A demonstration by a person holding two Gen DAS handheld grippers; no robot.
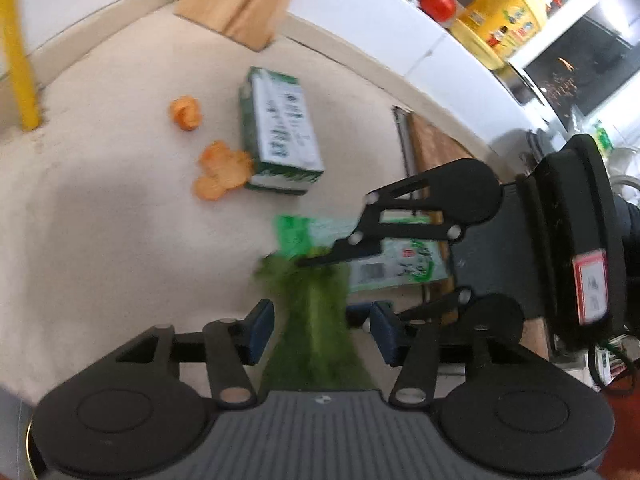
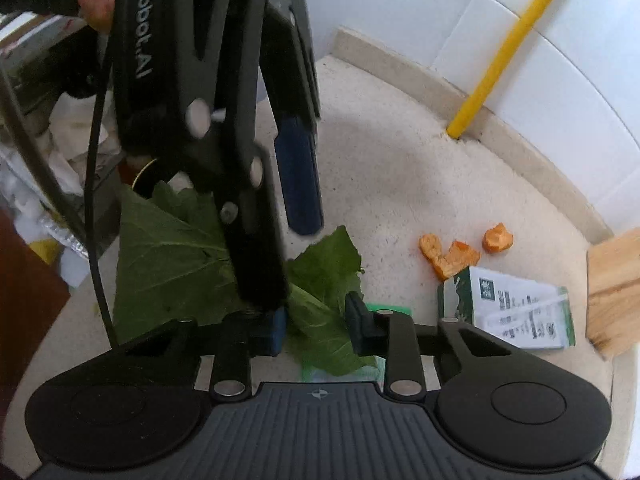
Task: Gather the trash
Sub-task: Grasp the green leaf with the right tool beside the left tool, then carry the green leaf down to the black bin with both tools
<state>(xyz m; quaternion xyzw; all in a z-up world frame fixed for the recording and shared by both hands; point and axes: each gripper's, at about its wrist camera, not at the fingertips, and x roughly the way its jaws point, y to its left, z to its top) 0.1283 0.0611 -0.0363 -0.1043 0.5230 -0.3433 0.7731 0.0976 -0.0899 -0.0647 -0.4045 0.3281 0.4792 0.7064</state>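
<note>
Left wrist view: left gripper has its jaws apart, with the leaf running up between the blue pads, blurred. I can't see either pad pressing on it. The right gripper comes in from the right, its tip at the far end of the leaf, over a green packet. Further out on the counter: a milk carton on its side and orange peel just beside it.

Right wrist view: right gripper stands partly apart around the leaf. The far pad looks to touch it; the near finger seems clear, so I can't call it a clamp. The left gripper hangs above, over the same leaf.

Read: this looks like a handover of the leaf, left to right. Next, the right needs a firm pinch on the stem before the left lets go, then carry it to the bin; the carton, peel and packet remain.
</note>
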